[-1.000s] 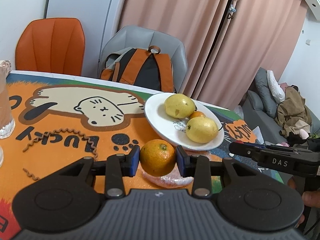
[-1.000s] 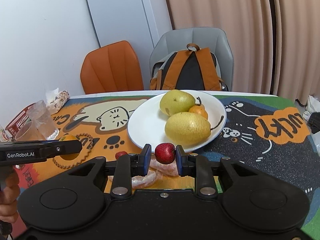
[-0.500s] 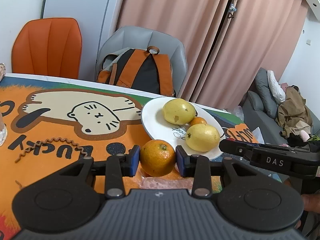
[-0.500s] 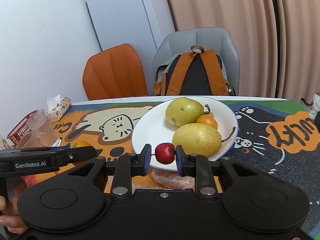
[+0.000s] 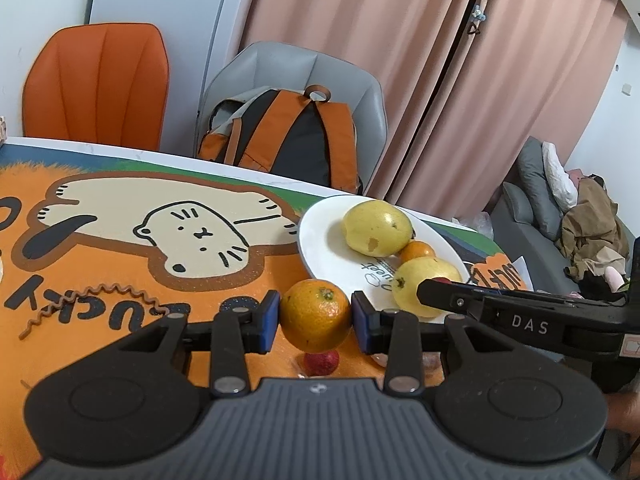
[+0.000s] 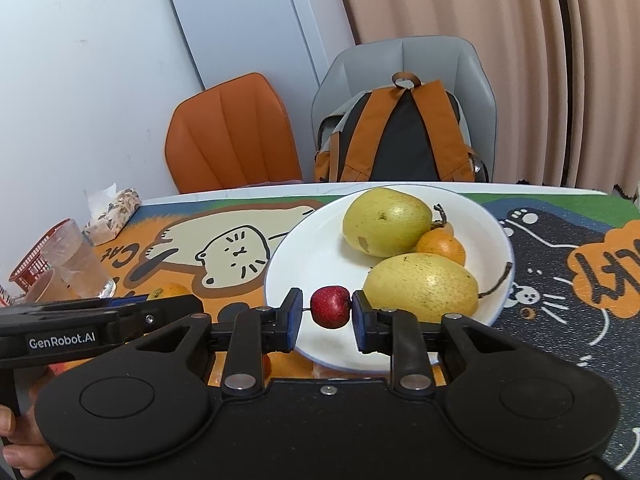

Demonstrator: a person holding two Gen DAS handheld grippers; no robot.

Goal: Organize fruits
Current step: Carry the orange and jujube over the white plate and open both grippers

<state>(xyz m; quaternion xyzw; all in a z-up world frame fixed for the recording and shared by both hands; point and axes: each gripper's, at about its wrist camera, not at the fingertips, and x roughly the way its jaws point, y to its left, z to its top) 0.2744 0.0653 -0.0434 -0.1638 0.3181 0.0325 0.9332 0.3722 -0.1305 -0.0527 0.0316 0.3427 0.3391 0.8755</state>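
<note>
The left tongs (image 5: pixel 315 316) clamped a round orange (image 5: pixel 315 315), stem end up — the right tongs (image 6: pixel 327 317) pinched a small red fruit (image 6: pixel 331 306), its stem pointing left, at lower centre.

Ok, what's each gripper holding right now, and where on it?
Left gripper clamps the orange across its sides; right gripper pinches the small red fruit at its sides.
</note>
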